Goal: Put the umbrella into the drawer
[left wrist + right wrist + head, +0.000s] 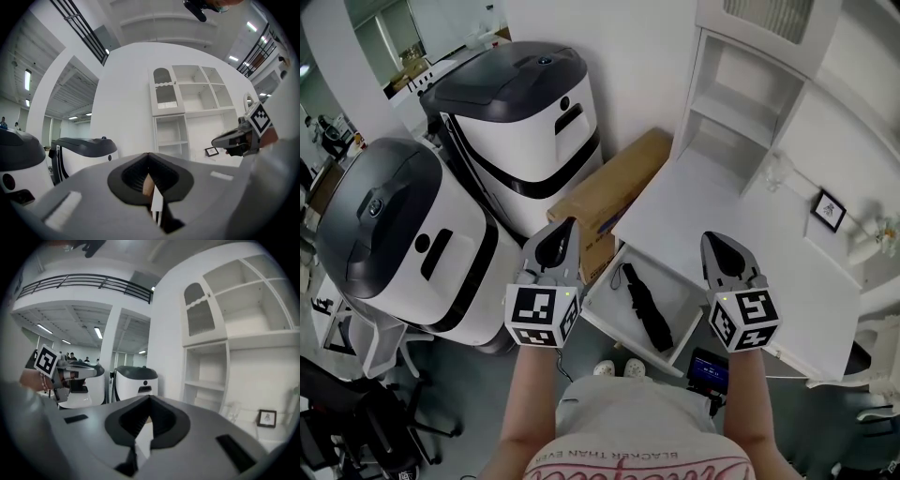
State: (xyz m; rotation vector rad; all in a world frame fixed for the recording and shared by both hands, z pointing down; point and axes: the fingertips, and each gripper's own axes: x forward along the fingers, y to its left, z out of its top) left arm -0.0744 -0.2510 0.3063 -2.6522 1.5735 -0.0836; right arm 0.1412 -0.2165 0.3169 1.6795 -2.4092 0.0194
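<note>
The black umbrella [645, 305] already lies in the open drawer [682, 289]. The left gripper [567, 227] (at its nine o'clock) and the right gripper [712, 240] (three o'clock) are both closed on nothing. Probably only shutting remains: push the front squarely from six o'clock.

Below me, a flat white desk top [722, 225] stands against a plain white wall [637, 56]. A white open shelf unit [736, 117] sits on its far end, and a small black-framed picture [829, 210] stands to the right of it. A brown cardboard box [609, 192] stands between the desk and a tall white machine with a dark grey domed lid [525, 112]. A second machine of the same kind [394, 234] stands beside it. The grey floor [478, 394] carries black office chairs [356, 403] to my left. Overhead, ceiling strip lights [97, 332] are lit below a black balcony railing [84, 283].
</note>
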